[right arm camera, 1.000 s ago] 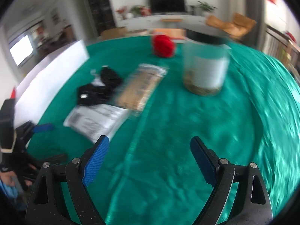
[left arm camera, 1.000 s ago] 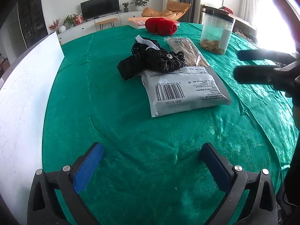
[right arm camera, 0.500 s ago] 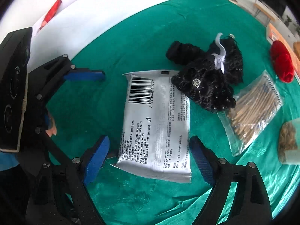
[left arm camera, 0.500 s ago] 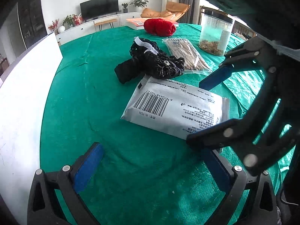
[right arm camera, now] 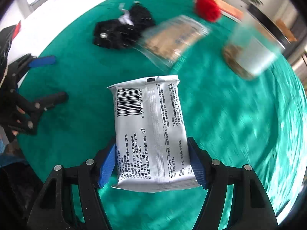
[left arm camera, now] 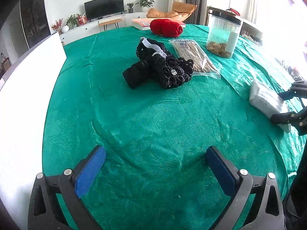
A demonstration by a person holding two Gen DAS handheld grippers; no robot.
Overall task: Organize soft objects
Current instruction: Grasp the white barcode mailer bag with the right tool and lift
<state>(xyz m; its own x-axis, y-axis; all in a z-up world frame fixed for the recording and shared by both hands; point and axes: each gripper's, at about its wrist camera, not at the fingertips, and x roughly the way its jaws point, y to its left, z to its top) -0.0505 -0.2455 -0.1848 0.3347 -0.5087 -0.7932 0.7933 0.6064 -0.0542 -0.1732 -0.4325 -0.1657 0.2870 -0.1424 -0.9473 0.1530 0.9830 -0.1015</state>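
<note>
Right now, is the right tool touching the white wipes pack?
Touching. In the right wrist view, both blue pads of the right tool press the sides of the white wipes pack, which is held above the green tablecloth.

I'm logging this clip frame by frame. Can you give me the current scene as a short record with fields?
surface: round table under a green patterned cloth
right hand-held gripper: shut on the white printed wipes pack, lifted above the cloth
left hand-held gripper: open, empty, above bare cloth
black crocheted garment pile: mid-table
clear bag of tan sticks: beside the pile, touching it
red yarn ball: far side
clear lidded jar: upright
</note>
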